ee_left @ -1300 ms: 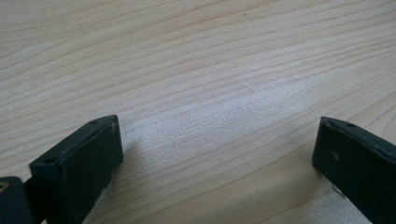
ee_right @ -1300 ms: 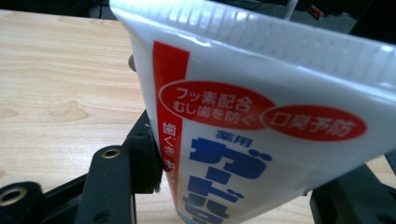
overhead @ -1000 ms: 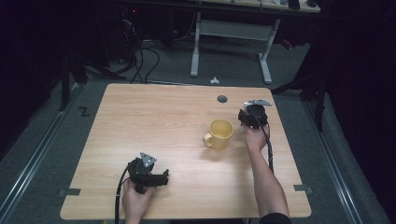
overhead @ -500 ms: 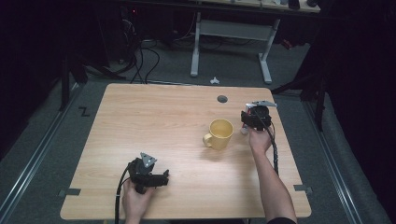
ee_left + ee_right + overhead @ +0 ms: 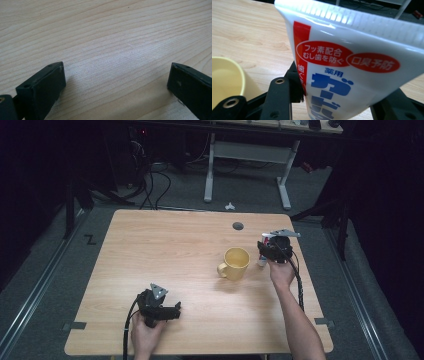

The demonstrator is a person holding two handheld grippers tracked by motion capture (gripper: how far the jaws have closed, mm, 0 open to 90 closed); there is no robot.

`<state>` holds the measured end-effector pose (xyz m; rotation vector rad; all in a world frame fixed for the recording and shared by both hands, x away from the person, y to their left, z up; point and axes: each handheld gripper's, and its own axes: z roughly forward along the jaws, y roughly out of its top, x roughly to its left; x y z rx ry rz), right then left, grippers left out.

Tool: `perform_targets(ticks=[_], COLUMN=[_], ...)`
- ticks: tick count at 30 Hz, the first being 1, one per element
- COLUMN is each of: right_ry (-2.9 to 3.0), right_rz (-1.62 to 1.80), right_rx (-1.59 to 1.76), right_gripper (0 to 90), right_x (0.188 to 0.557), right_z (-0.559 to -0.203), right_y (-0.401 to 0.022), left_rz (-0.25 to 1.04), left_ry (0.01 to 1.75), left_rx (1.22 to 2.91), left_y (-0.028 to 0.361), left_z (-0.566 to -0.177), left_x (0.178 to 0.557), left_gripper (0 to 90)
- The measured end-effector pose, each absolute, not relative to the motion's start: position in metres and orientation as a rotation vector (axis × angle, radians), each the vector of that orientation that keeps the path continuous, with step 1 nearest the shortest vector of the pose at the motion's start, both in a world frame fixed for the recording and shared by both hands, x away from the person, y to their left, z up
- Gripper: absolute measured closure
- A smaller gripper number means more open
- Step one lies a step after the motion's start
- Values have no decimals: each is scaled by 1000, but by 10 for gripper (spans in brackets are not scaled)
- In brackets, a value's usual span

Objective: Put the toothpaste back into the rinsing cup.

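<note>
The right hand-held gripper [image 5: 332, 105] has just been closing and now clamps the toothpaste tube [image 5: 352, 65], which stands upright between its jaws, crimped end up. The tube looks light, soft and slick, so I'd pinch low on its fuller body. One tube, one yellow mug [image 5: 236, 263] just left of it. The left hand-held gripper [image 5: 115, 85] rests open on the desk [image 5: 165, 250]

The high view looked forward and down over the whole counter [image 5: 165, 250]. The left gripper view skimmed bare wood closely. The right gripper view sat tight against a toothpaste tube [image 5: 352, 65], sharing the yellow mug [image 5: 224, 80] at its 9 o'clock with the high view.
</note>
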<state>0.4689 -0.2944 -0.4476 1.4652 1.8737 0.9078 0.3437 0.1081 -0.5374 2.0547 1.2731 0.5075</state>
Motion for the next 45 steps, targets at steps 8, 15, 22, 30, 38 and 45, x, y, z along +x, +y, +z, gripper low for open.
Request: perform_targets(ticks=[8,15,22,30,38,45], right_ry=[1910,1936,1954,1973,2000,2023], right_rz=[955,977,1013,1055,1097,1135], right_rx=[1416,1379,1361,1317,1265,1251], right_gripper=[576,604,627,642,645,647], right_x=[457,447,438,425,412,404], right_z=[-439,-433,-430,-420,-410,-402], right_y=[-295,-297,-299,-299,-295,-294], left_rz=[506,506,506,506,506,506], left_ry=[1271,1271,1271,1271,1271,1271], left_rx=[2057,2057,2057,2056,2057,2057], left_y=[108,108,108,108,108,108], left_z=[-537,-537,-537,-537,-537,-537], left_x=[344,344,344,344,344,344], left_gripper=[19,19,19,19,19,19])
